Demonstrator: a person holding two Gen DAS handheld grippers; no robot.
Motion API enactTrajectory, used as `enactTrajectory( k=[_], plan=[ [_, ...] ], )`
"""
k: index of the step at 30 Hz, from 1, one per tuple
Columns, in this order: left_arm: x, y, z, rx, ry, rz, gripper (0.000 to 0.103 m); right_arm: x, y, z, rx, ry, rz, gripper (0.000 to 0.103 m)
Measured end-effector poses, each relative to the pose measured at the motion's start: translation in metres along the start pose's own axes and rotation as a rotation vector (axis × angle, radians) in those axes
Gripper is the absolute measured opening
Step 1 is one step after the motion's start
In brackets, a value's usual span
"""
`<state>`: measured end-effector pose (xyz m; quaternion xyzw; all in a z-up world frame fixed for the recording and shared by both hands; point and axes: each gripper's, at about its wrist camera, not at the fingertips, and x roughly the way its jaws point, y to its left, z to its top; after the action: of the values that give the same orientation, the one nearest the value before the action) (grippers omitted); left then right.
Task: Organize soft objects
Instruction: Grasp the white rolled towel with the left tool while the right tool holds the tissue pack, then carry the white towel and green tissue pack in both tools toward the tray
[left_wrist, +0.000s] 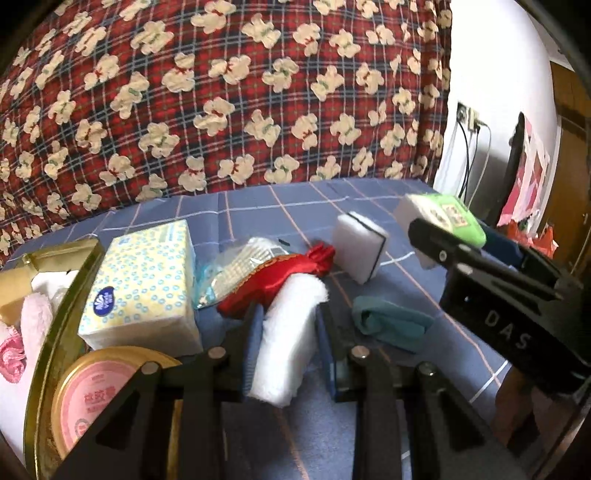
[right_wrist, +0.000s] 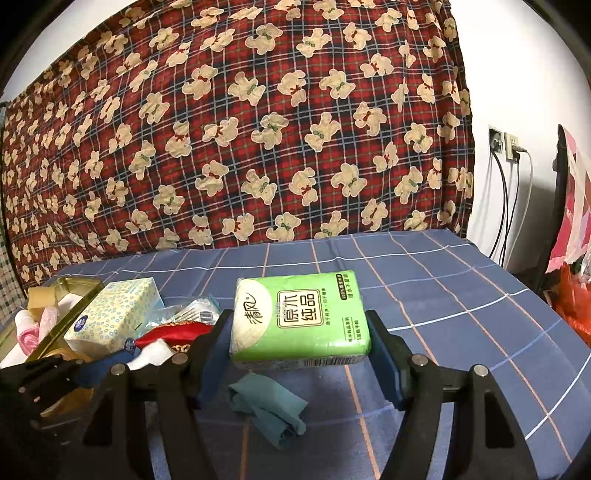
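My left gripper (left_wrist: 286, 332) is shut on a white fluffy cloth roll (left_wrist: 288, 339), held just above the blue checked cloth. My right gripper (right_wrist: 299, 332) is shut on a green tissue pack (right_wrist: 301, 319) and holds it above the table; the pack also shows in the left wrist view (left_wrist: 448, 218). A red satin pouch (left_wrist: 280, 278), a white sponge with a black edge (left_wrist: 360, 247), a teal cloth (left_wrist: 391, 325) (right_wrist: 269, 406) and a yellow dotted tissue pack (left_wrist: 142, 288) (right_wrist: 114, 317) lie on the table.
A gold tin tray (left_wrist: 55, 332) at the left holds pink and white towels (left_wrist: 22, 332) and a round pink-lidded tin (left_wrist: 92, 402). A clear plastic packet (left_wrist: 236, 266) lies behind the pouch. A bear-print plaid blanket (right_wrist: 258, 129) hangs behind. Wall sockets with cables (right_wrist: 509, 155) are at right.
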<state>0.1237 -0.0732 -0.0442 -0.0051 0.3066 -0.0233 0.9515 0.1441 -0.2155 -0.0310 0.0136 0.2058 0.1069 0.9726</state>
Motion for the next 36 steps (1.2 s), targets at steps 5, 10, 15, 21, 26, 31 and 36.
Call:
enactTrajectory(
  k=[5, 10, 15, 21, 26, 31, 36],
  plan=[
    [-0.009, 0.001, -0.001, -0.007, -0.048, 0.017, 0.028, 0.000, 0.000, 0.000, -0.002, 0.001, 0.001, 0.070],
    [-0.016, 0.006, -0.001, -0.023, -0.088, 0.025, 0.028, 0.004, 0.003, 0.000, -0.020, 0.012, 0.013, 0.070],
    [-0.020, 0.008, -0.002, -0.032, -0.116, 0.032, 0.028, 0.001, 0.004, 0.000, -0.025, -0.006, 0.017, 0.070],
    [-0.024, 0.011, -0.004, -0.045, -0.141, 0.036, 0.028, -0.004, 0.006, -0.002, -0.036, -0.027, 0.019, 0.070],
    [-0.028, 0.013, -0.005, -0.061, -0.162, 0.045, 0.028, -0.006, 0.005, -0.002, -0.038, -0.038, 0.023, 0.070],
    [-0.030, 0.014, -0.006, -0.065, -0.176, 0.050, 0.028, -0.009, 0.006, -0.003, -0.046, -0.058, 0.028, 0.070],
    [-0.034, 0.014, -0.006, -0.068, -0.195, 0.055, 0.028, -0.012, 0.006, -0.004, -0.052, -0.073, 0.029, 0.070]
  ],
)
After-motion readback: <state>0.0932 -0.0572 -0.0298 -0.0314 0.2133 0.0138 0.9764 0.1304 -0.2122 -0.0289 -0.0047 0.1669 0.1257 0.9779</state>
